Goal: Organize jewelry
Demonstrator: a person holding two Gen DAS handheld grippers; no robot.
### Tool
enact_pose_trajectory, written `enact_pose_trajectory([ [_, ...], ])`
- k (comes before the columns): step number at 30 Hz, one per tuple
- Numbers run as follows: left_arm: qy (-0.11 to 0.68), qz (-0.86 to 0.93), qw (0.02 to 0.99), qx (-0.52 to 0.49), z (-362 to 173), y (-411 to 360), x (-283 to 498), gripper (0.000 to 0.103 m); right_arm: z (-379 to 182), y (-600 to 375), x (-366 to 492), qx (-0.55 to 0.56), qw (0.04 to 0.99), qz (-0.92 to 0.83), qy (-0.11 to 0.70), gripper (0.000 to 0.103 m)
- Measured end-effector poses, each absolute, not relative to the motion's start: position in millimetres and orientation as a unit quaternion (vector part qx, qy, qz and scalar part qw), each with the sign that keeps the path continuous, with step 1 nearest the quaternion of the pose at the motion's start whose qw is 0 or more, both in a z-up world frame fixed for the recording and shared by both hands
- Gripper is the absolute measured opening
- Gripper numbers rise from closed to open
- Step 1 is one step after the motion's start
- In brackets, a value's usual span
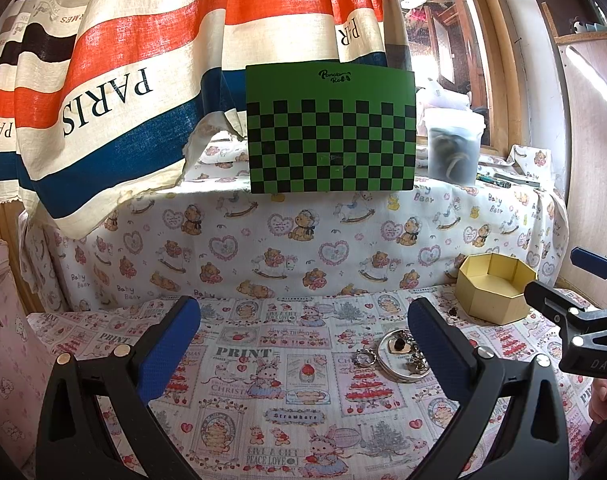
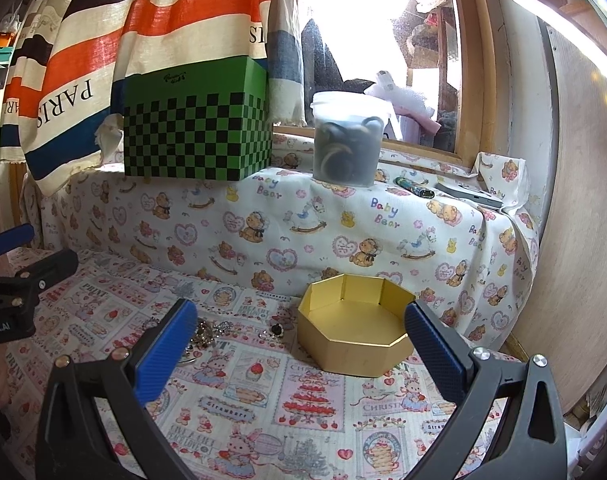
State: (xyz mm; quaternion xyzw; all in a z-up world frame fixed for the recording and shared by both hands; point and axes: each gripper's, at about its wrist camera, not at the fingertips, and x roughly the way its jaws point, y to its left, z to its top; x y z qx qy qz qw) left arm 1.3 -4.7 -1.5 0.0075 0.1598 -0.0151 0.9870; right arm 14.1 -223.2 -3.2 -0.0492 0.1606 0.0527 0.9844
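While both tongs hover above the printed cloth (image 1: 287, 364), I note my left gripper (image 1: 303, 344) spread wide, empty; jewelry pile (image 1: 399, 354) beside its right finger. Right gripper (image 2: 299, 344) likewise agape, gold box (image 2: 353, 330) between its fingers.

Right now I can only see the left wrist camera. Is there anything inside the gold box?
Observer: No. The right wrist view looks down into the gold box, and its floor is bare.
Operator: Is my other grabber holding something?
Observer: No. The right gripper is open wide with nothing between its fingers, and the box sits just ahead of it.
Operator: Is the little dark piece touching the box?
Observer: No. The small dark-stone piece lies on the cloth just left of the box, with a gap between them.
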Motion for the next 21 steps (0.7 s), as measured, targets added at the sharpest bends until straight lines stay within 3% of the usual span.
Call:
enact_pose_trajectory([
  [21, 0.16, -0.014, 0.987, 0.007, -1.4, -5.0, 1.2, 0.103, -3.4, -224.2, 15.4, -0.046, 0.984, 0.053, 0.163, 0.103],
])
